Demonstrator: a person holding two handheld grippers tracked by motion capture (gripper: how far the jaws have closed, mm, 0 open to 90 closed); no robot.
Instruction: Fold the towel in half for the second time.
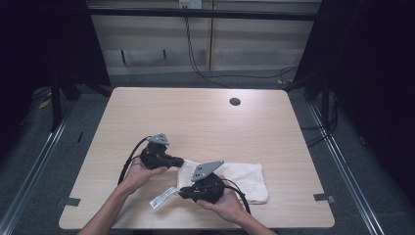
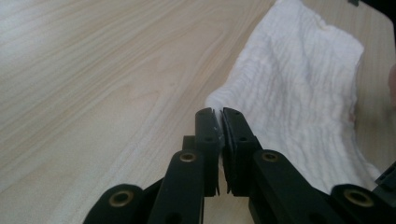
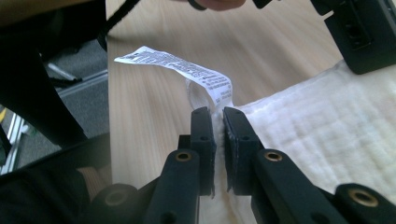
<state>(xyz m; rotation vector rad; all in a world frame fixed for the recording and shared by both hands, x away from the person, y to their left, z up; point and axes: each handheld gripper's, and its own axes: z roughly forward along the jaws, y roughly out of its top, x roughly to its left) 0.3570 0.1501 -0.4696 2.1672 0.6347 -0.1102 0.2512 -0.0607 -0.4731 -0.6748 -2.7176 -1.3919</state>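
Observation:
A white towel [image 1: 242, 178] lies folded on the wooden table [image 1: 195, 117], near its front edge. My left gripper [image 1: 180, 162] is shut on the towel's far left corner; a thin white edge of the towel [image 2: 299, 93] shows between the pressed jaws of the left gripper [image 2: 219, 122]. My right gripper [image 1: 183, 193] is shut on the near left corner of the towel [image 3: 327, 130], and cloth sits in the narrow gap of the right gripper [image 3: 218, 122]. A printed care label [image 3: 187, 70] sticks out from that corner, and the label [image 1: 163, 197] lies flat on the table.
A round cable hole [image 1: 235, 102] sits near the table's far edge. Tape marks [image 1: 324, 198] lie at the front corners. Dark curtains hang on both sides and cables trail on the floor behind. The left gripper's body [image 3: 359, 32] is close by in the right gripper view.

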